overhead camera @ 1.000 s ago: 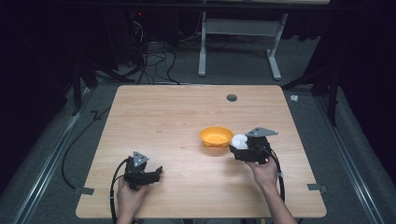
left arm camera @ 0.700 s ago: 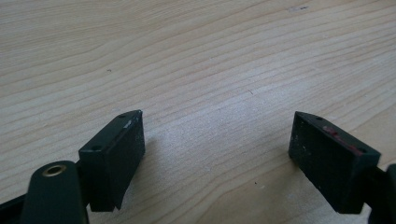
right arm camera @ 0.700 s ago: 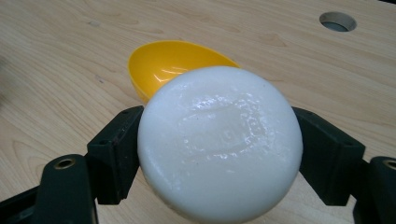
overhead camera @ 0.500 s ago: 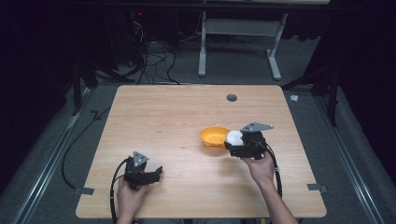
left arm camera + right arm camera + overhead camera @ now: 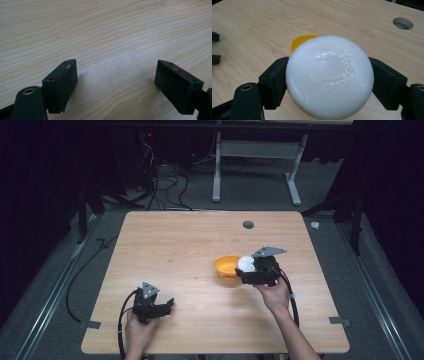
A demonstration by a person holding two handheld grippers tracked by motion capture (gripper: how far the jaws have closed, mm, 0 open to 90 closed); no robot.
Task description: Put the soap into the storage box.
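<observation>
Dark floor and tangled cables surround a pale wooden table [image 5: 190, 250] in the high view, with a white-legged frame standing behind it at twelve o'clock. Near the far edge the tabletop has a small round hole [image 5: 248, 224]. An orange bowl [image 5: 225, 266] sits right of centre, at about three o'clock from the table's middle. The right gripper [image 5: 246, 270], held in a hand coming up from five o'clock, clamps a white round object [image 5: 245, 263] just at the bowl's three o'clock rim, over its edge. The left gripper [image 5: 169, 304] rests low at seven o'clock on the table, well apart from the bowl, its jaws pointing toward three o'clock.

Seen from the left gripper view, the two black jaws stand wide apart with bare wood grain between them; nothing is held.

From the right gripper view, the white round object [image 5: 329, 76] is glossy and dome-shaped, pressed between both black pads at nine and three o'clock. Behind it at eleven o'clock a slice of the orange bowl [image 5: 302, 41] peeks out, and the round hole [image 5: 403, 23] lies at one o'clock. The left gripper's tips [image 5: 215, 47] show at the nine o'clock edge.
</observation>
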